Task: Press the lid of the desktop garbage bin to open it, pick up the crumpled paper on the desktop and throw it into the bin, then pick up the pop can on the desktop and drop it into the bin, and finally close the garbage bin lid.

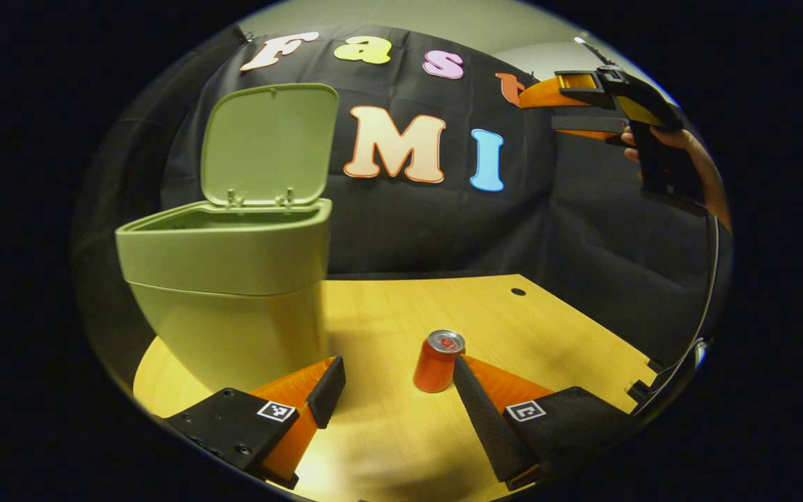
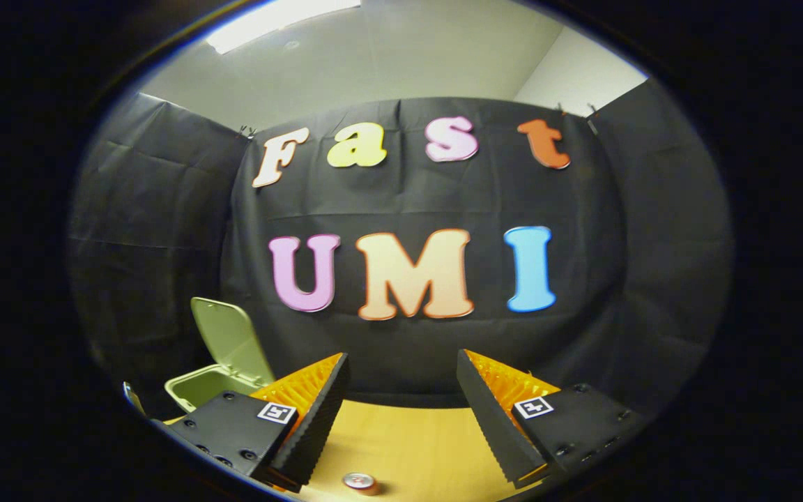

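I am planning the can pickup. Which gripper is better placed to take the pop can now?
Left, probably. The left gripper is open, low over the table, and the pop can stands beside one finger. The right gripper is held high, with the can far below it.

No words, brand or number can be read on anything on the table. The can (image 1: 436,366) shows a plain side, and the print on its top is too small to make out. The bin (image 1: 227,279) and its raised lid (image 1: 269,143) carry no legible label. The one kind of sign is a square black-and-white coded marker, one on each finger of the left gripper (image 1: 396,390) and of the right gripper (image 2: 401,411); these are patterns, not letters.
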A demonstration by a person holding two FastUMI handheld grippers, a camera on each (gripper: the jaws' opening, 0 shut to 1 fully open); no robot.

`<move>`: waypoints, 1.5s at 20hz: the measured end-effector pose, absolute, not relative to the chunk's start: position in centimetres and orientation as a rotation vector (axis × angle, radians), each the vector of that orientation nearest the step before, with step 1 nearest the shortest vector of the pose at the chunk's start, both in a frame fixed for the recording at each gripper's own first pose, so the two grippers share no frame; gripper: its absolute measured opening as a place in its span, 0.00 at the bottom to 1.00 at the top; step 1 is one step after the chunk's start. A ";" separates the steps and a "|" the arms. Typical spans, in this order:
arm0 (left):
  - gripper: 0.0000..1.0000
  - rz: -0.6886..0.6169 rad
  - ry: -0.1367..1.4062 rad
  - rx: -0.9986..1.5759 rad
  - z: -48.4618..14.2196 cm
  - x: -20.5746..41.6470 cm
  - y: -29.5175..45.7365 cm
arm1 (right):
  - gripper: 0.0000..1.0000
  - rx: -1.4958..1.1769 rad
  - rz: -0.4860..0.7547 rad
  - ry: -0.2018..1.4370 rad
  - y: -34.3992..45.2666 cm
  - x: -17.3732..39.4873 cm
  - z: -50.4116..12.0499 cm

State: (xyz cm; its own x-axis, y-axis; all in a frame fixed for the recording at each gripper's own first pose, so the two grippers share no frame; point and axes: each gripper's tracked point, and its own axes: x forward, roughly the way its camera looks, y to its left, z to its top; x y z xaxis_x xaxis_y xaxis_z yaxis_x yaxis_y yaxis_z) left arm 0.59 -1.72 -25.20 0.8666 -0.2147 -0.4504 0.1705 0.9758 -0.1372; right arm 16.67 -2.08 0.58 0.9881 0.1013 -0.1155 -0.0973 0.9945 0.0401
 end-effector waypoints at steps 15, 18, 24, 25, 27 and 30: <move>0.94 -0.295 0.486 -0.012 -36.7 10.1 -8.4 | 0.97 0.002 -0.184 0.108 -14.8 12.1 -5.4; 0.93 -0.293 0.480 -0.006 -37.9 11.8 -8.7 | 0.98 0.012 -0.204 0.129 -15.5 12.1 -6.4; 0.85 -0.305 0.486 -0.021 -39.6 12.6 -8.9 | 0.97 0.040 -0.226 0.186 -16.2 12.2 -8.5; 0.80 -0.303 0.490 -0.030 -39.8 12.6 -9.0 | 0.94 0.043 -0.224 0.200 -16.1 12.2 -8.9; 0.79 -0.301 0.483 -0.040 -39.6 12.7 -9.1 | 0.97 0.063 -0.221 0.223 -15.8 12.3 -9.6; 0.77 -0.312 0.482 -0.033 -39.1 12.5 -9.2 | 0.97 0.074 -0.210 0.228 -15.1 12.0 -9.8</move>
